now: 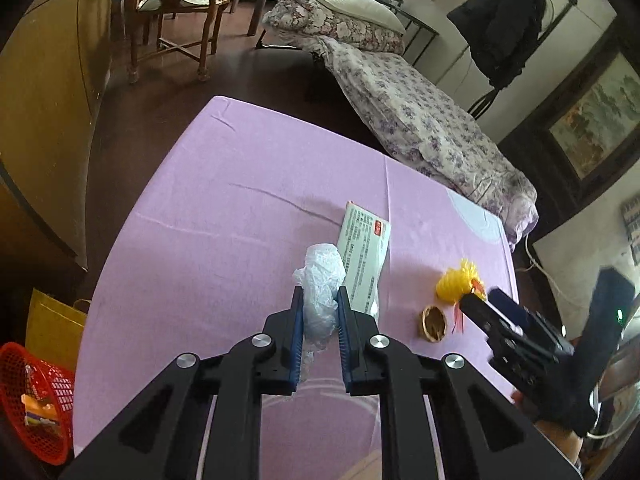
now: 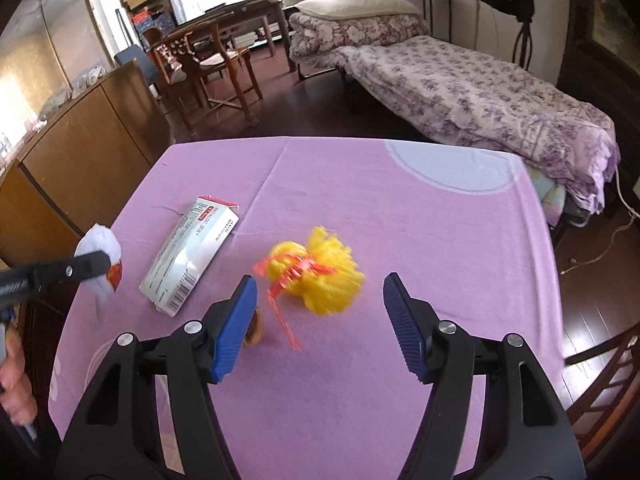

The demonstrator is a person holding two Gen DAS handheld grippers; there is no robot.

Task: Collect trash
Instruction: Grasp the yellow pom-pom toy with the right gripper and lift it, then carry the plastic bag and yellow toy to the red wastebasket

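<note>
We pinch the crumpled plastic bag [image 1: 320,300] at centre frame in our left gripper [image 1: 319,312], ready for the red basket [image 1: 36,396] at lower left; our right gripper [image 2: 320,300] gapes empty around the yellow mesh wad [image 2: 324,272].

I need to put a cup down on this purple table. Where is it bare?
The far half of the tablecloth, beyond the medicine box and yellow mesh bundle, is bare, as is the right side. It is crowded near the front left: box, bundle, nutshell, and both grippers, left gripper clamping a crumpled plastic bag.
</note>
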